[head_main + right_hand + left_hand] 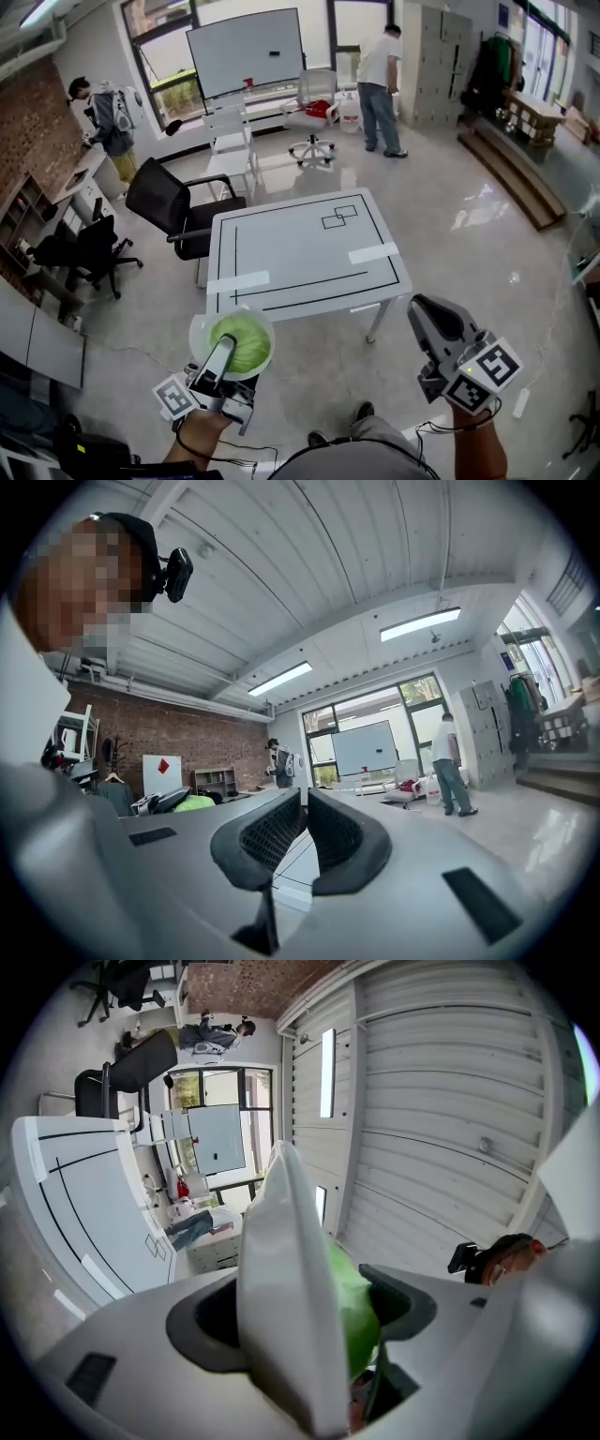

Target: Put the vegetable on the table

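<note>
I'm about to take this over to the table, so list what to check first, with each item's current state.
1. Left gripper clamped on the bowl rim: ok.
2. Green vegetable sitting inside the bowl: ok.
3. Table top free for a set-down: ok, only tape strips on it.
4. Right gripper empty, jaws together: ok.
5. Floor between the person and the table's near edge: ok, nothing in the way.
6. Whether the one-sided grip will keep the bowl level: cannot tell.
</note>
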